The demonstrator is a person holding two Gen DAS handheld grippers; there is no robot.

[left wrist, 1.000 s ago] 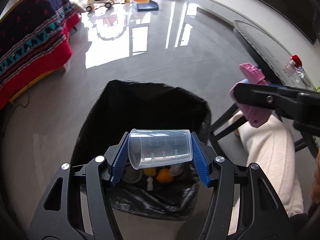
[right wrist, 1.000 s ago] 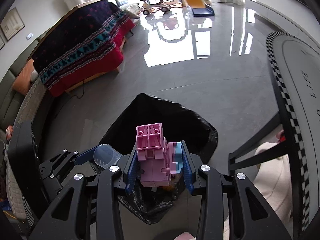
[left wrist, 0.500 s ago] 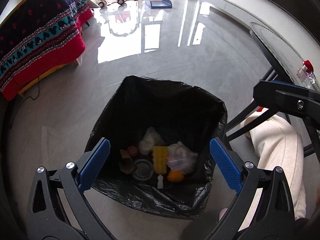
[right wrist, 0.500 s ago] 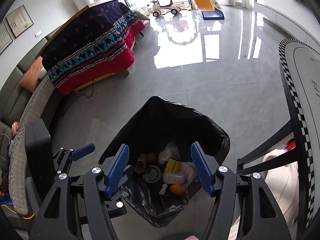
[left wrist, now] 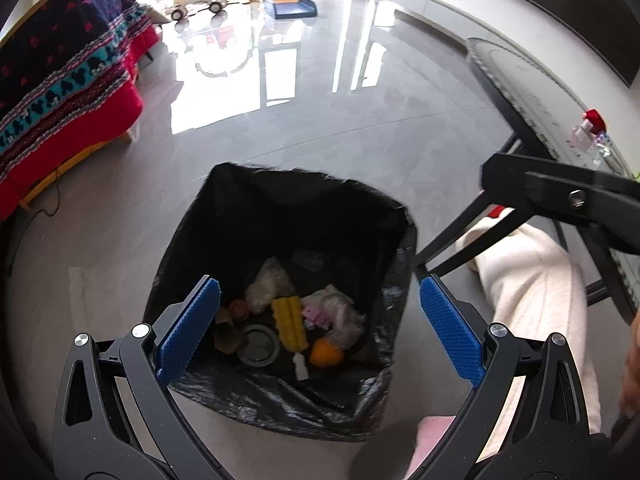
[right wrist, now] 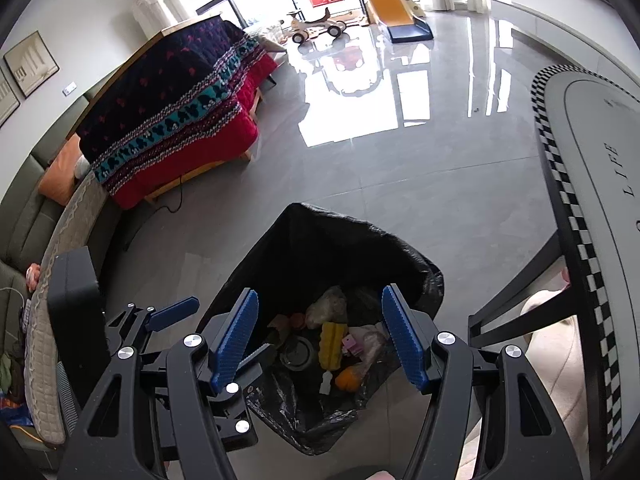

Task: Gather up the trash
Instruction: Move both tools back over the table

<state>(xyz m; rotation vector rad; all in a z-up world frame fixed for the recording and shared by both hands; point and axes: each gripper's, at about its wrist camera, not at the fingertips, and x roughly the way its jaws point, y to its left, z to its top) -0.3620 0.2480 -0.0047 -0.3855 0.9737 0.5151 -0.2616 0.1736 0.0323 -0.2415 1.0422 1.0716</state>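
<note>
Count at the bag: one bag, several scraps, two tools.

One black trash bag (left wrist: 372, 408); inside, one yellow ridged piece (left wrist: 290, 322), one orange ball (left wrist: 326, 354), one round metal lid (left wrist: 259, 345), one pink block (left wrist: 314, 314), some crumpled plastic, number unclear. Two tools: left (left wrist: 320, 330), right (right wrist: 322, 338).

patterned blanket (right wrist: 172, 120) over a bench, yellow slide (right wrist: 392, 4), ride-on toy (right wrist: 316, 26), glossy floor (right wrist: 380, 184)

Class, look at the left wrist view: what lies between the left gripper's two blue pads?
Nothing is held between the pads of the left gripper. In that view the gap shows only the black trash bag below, with a yellow block and an orange ball inside.
</note>
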